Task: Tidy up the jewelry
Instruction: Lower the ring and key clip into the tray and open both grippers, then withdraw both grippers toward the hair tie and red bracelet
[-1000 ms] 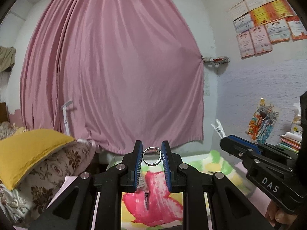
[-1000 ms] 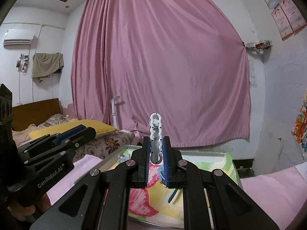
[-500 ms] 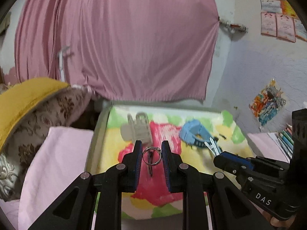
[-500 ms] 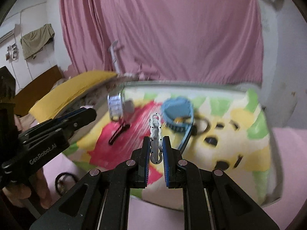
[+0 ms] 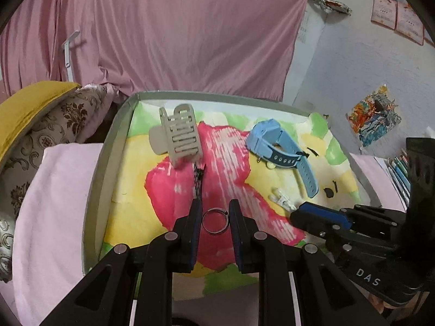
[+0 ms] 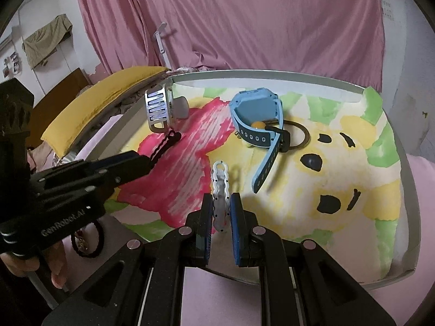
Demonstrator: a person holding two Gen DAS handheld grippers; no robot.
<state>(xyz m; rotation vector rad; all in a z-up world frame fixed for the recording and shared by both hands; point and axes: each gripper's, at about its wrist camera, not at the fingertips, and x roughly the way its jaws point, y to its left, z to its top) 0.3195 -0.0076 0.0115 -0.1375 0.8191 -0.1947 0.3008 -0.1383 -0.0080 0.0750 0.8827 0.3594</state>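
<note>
My left gripper is shut on a silver ring, held low over the pink patch of a painted tray. My right gripper is shut on a white wavy hair clip that sticks up between the pads, just above the tray. Each gripper shows in the other's view: the right gripper at the right, the left gripper at the left. In the tray lie a grey claw clip, a blue watch and a black hair clip.
A dark hoop lies by the watch strap. A black hair tie sits outside the tray's near left corner. Pillows crowd the left, a pink curtain hangs behind, and pencils lie at the right.
Both grippers have tipped downward and sunk toward the tray, so the view has swung from the curtain to the tray's contents. The ring and the white clip stay gripped.
</note>
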